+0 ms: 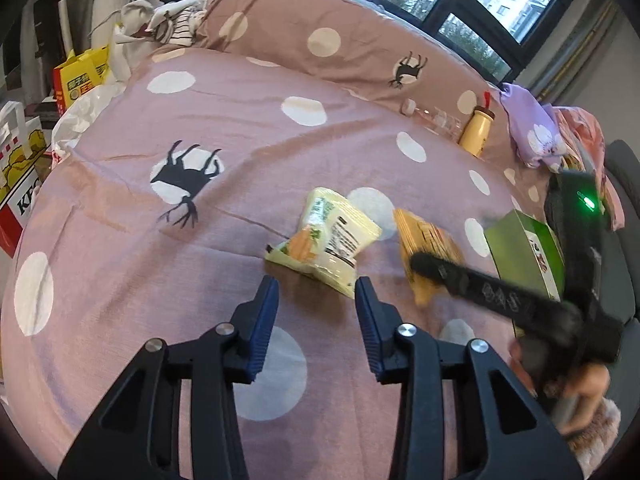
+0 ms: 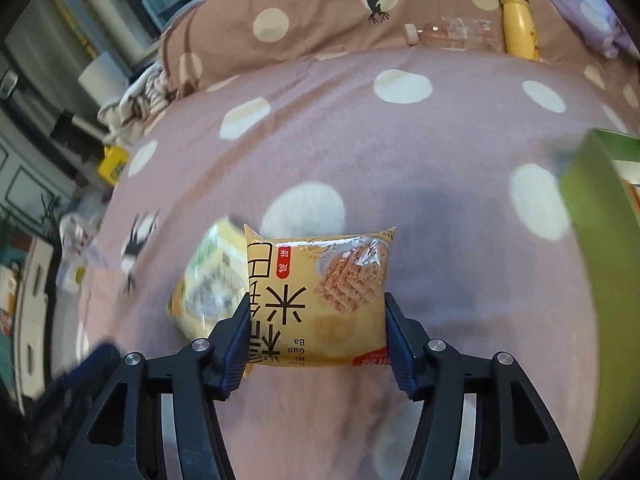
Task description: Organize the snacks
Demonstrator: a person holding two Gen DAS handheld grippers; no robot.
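While the left wrist view is taken first: left gripper (image 1: pixel 316 300) spread wide and empty, low over the bed (image 1: pixel 120 272) near its front edge. Pale green packet (image 1: pixel 326 238) lies flat on the cover just beyond the fingertips, slightly right of the centre line. Orange packet (image 1: pixel 424 236) is just beside it to the right, partly hidden by the right gripper (image 1: pixel 418 262), whose dark finger crosses it. Green box (image 1: pixel 520 248) stands near the bed's right edge. Yellow bottle (image 1: pixel 476 132) and clear bottle (image 1: pixel 432 118) lie far back against the pillow (image 1: pixel 320 24).

Right wrist view: right gripper (image 2: pixel 318 320) closed narrow on the orange packet (image 2: pixel 320 296), pads (image 2: pixel 240 328) pressing its two short sides; whether it is lifted off the cover cannot be told. Pale green packet (image 2: pixel 208 276) touches or overlaps its left side, blurred. Green box (image 2: pixel 600 240) at the right margin.

Judged step: carry the orange packet to the box. Keep the squeeze light, since the crackers inside probably crush; lift straight before swinging right, so the neighbouring packet is not dragged.

Room: broad bare cover across the middle and left of the bed; right side tight between box and bed edge.
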